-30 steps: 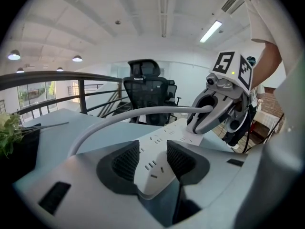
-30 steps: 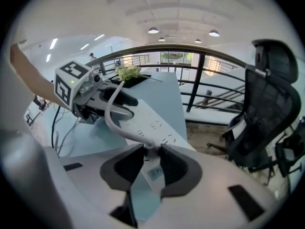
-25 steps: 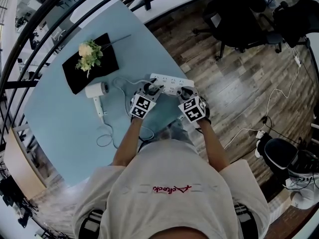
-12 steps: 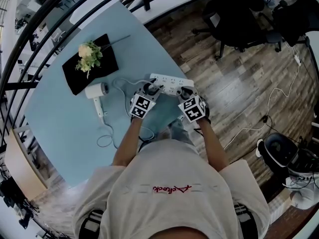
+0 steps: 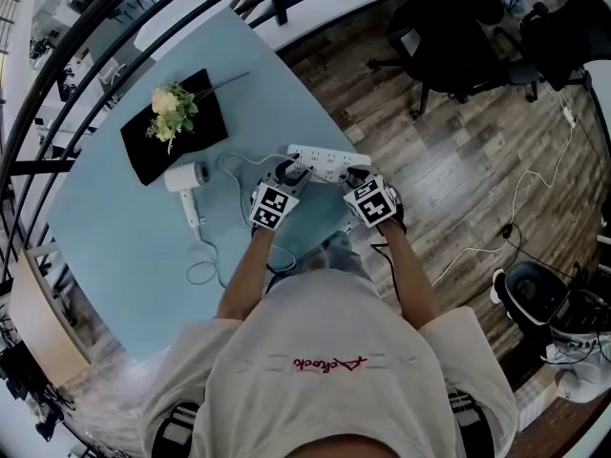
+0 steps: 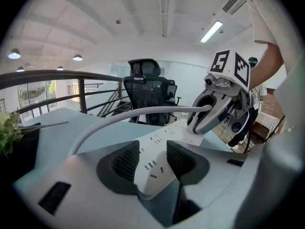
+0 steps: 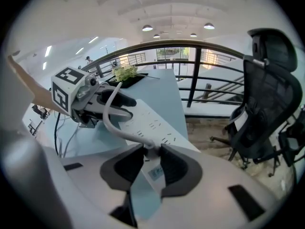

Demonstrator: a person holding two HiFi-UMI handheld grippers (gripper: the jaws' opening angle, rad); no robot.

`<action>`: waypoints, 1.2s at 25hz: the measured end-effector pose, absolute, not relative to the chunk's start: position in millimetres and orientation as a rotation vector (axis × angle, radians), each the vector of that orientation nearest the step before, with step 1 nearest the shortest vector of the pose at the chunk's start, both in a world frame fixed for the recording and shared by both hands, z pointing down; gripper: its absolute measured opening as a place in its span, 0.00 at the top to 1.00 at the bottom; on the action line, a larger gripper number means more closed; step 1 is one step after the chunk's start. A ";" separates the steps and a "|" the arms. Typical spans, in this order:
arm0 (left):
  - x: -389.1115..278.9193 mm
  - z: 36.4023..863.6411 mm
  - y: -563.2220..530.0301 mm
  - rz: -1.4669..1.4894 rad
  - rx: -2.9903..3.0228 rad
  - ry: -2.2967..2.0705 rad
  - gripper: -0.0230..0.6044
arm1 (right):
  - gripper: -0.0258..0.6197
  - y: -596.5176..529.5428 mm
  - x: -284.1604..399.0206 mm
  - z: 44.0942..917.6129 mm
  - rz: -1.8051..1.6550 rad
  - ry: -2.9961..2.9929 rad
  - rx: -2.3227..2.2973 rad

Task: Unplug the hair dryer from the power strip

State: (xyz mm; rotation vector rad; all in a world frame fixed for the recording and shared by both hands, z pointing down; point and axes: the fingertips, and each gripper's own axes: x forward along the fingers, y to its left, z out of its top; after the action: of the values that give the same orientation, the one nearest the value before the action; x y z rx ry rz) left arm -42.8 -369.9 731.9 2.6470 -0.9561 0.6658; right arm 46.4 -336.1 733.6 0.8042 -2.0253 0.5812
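Observation:
The white power strip [image 5: 329,160] lies near the right edge of the light blue table [image 5: 124,227]. The white hair dryer [image 5: 183,177] lies left of it, and its cable [image 5: 229,165] runs to the strip. My left gripper [image 5: 289,170] is shut on the strip's near end [image 6: 152,168], one pad on each long side. My right gripper [image 5: 358,173] is shut on the hair dryer's white plug [image 7: 148,149] at the strip's other end. The cable [image 7: 107,113] arcs away from the plug. Whether the plug's pins are out of the socket is hidden.
A black tray with flowers [image 5: 172,122] sits behind the hair dryer. A curved black railing [image 5: 105,27] runs past the table's far side. Office chairs [image 5: 458,46] stand on the wooden floor to the right, where loose cables [image 5: 525,189] trail.
My right gripper has tilted a little over the strip's end. The left gripper, the strip and the hair dryer have stayed where they were.

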 end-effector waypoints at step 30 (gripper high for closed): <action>-40.8 730.4 -370.7 0.728 2.658 -0.953 0.70 | 0.78 -352.8 45.4 693.1 0.417 -2.146 0.960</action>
State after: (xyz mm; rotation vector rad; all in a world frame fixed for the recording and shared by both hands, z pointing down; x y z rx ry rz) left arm -40.8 -370.7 730.4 2.6581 -0.9532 0.7276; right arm 45.4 -352.8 693.1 0.9596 -2.1459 0.4171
